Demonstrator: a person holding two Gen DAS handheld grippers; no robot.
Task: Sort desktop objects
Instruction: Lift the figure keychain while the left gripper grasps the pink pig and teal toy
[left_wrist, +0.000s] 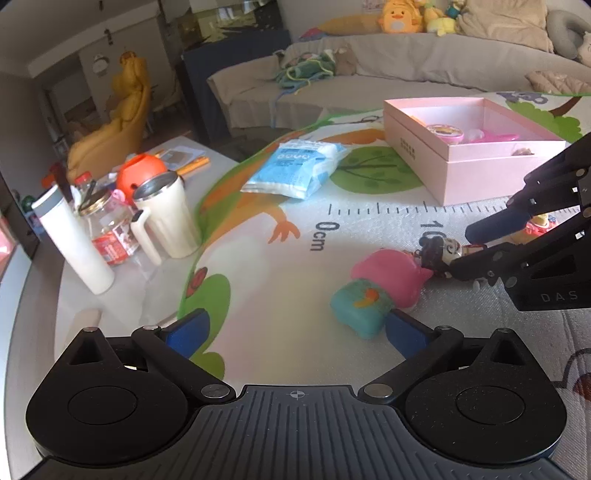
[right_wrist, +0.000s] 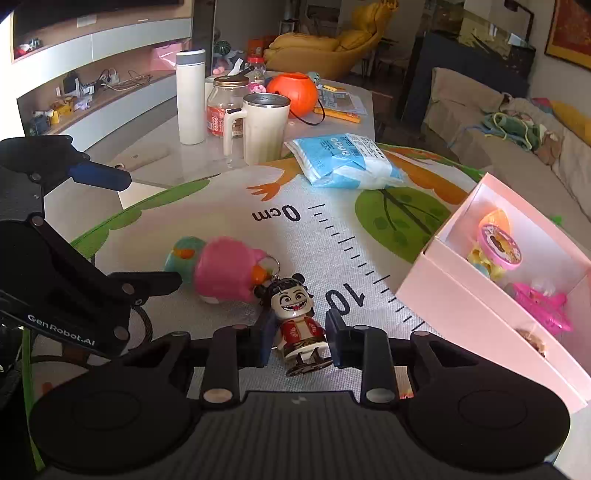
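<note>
A small figurine keychain (right_wrist: 295, 317) with a grinning face and red robe lies on the printed mat. My right gripper (right_wrist: 299, 338) is shut on its body, both pads against its sides; the left wrist view shows the figurine (left_wrist: 441, 253) at the right gripper's (left_wrist: 461, 247) tips. Just beyond it lie a pink squishy toy (right_wrist: 225, 269) and a teal one (right_wrist: 181, 254). My left gripper (left_wrist: 295, 330) stands wide open and holds nothing, its right finger beside the teal toy (left_wrist: 360, 306). An open pink box (left_wrist: 480, 173) holding several toys sits at the right.
A blue-and-white tissue pack (left_wrist: 295, 170) lies farther back on the mat. At the left stand a cream mug (left_wrist: 170, 218), a white bottle (left_wrist: 74, 240), a glass jar (left_wrist: 110, 229) and an orange pumpkin bucket (left_wrist: 140, 173). A sofa (left_wrist: 406, 62) runs behind the table.
</note>
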